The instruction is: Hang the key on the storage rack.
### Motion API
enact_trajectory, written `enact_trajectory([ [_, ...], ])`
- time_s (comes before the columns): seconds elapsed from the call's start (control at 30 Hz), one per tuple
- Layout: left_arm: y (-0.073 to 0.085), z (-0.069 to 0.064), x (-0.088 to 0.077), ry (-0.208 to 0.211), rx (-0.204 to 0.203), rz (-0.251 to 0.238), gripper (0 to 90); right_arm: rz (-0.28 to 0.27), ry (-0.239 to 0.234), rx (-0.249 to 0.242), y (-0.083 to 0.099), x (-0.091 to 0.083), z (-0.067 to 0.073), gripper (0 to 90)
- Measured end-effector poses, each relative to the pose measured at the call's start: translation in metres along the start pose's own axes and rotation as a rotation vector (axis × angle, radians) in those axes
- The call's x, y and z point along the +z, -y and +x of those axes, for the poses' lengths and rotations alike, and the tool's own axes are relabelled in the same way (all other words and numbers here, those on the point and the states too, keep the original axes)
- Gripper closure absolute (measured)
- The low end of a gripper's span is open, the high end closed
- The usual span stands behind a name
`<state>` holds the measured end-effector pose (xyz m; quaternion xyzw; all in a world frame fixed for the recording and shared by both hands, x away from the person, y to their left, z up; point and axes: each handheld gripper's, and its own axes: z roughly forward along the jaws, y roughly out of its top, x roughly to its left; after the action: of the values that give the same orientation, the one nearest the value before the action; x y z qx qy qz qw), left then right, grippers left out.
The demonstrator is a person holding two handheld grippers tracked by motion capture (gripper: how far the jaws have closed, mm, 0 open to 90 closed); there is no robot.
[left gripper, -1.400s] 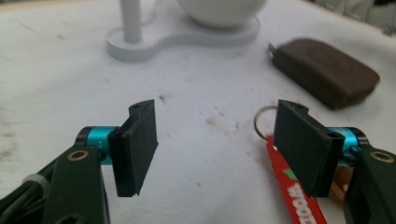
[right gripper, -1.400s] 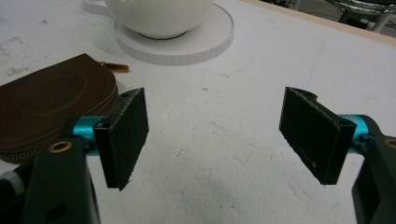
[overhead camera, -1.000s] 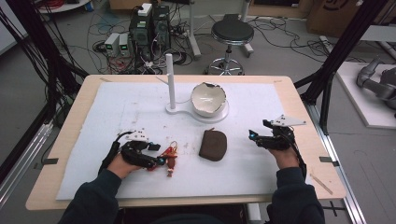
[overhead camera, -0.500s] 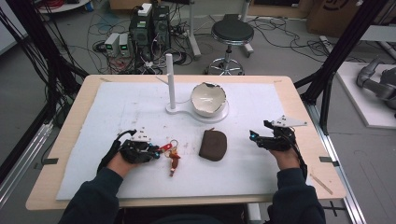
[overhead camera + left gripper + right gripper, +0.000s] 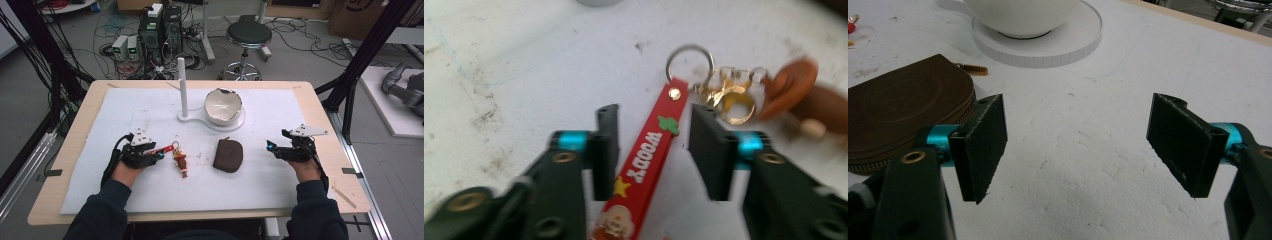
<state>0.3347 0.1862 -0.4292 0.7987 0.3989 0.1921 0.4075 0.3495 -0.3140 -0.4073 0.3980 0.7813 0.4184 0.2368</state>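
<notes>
A keychain lies on the white mat: a red "WOODY" strap [image 5: 649, 150], a silver ring [image 5: 689, 62], a gold clasp [image 5: 729, 97] and a small brown-hatted figure [image 5: 180, 162]. My left gripper [image 5: 655, 117] straddles the strap. Its jaws have just been opening, and both pads stand clear of the strap, which rests on the mat. In the high view the left gripper [image 5: 159, 154] is at the front left. My right gripper [image 5: 272, 148] rests at the front right, wide open with nothing in it [image 5: 1078, 140]. A brown zip pouch [image 5: 228, 155] lies between the two grippers.
A white bowl with a chipped rim [image 5: 223, 106] sits on a round white base [image 5: 1048, 45] that carries an upright post [image 5: 183, 87], behind the pouch. The pouch [image 5: 903, 110] lies just left of the right gripper's left jaw. The mat covers a wooden table [image 5: 320, 100].
The left gripper shut on the red strap half a second ago and now stands open around it. The keychain lies stretched out, slightly further left. The right gripper has not moved.
</notes>
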Motion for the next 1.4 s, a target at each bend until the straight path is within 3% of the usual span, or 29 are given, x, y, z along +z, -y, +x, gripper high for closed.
enact_trajectory([
  [0.1,-0.005,-0.013,-0.001,0.071,-0.069,-0.043,48.9,0.001,0.000,0.007,0.000,0.000,0.000,24.5],
  [0.17,-0.007,-0.029,0.005,0.093,-0.092,0.001,47.9,0.002,0.001,0.007,0.000,0.000,0.000,24.5],
  [0.23,-0.006,-0.041,0.011,0.089,-0.106,0.042,46.8,0.003,-0.001,0.002,0.000,0.000,0.000,24.6],
  [0.33,-0.005,-0.053,0.016,0.075,-0.173,0.044,38.5,0.003,0.000,0.004,0.000,-0.001,0.000,24.6],
  [0.43,-0.005,-0.061,0.021,0.076,-0.182,0.055,37.1,0.004,0.000,0.004,0.001,0.000,0.000,24.5],
  [0.5,-0.003,-0.067,0.027,0.086,-0.167,0.089,37.0,0.006,-0.002,0.005,0.001,-0.001,0.000,24.5],
  [0.63,-0.003,-0.075,0.032,0.028,-0.091,0.104,36.5,0.007,-0.002,0.008,0.001,-0.001,-0.001,24.6],
  [0.8,-0.007,-0.062,0.031,0.075,-0.094,0.113,43.7,0.007,-0.003,0.006,0.001,-0.001,0.000,24.6],
  [0.9,-0.014,-0.051,0.025,0.121,-0.106,0.054,44.0,0.003,-0.002,0.013,0.001,-0.002,-0.001,24.6],
  [1.07,-0.034,-0.027,0.008,0.194,-0.151,-0.086,44.1,-0.008,-0.002,0.018,0.002,-0.004,-0.003,24.6],
  [1.17,-0.045,-0.014,-0.001,0.228,-0.173,-0.134,44.2,-0.014,0.001,0.027,0.002,-0.004,-0.005,24.6],
  [1.4,-0.083,0.008,-0.017,0.291,-0.152,-0.195,44.2,-0.020,-0.001,0.032,0.001,-0.005,-0.005,24.6],
])
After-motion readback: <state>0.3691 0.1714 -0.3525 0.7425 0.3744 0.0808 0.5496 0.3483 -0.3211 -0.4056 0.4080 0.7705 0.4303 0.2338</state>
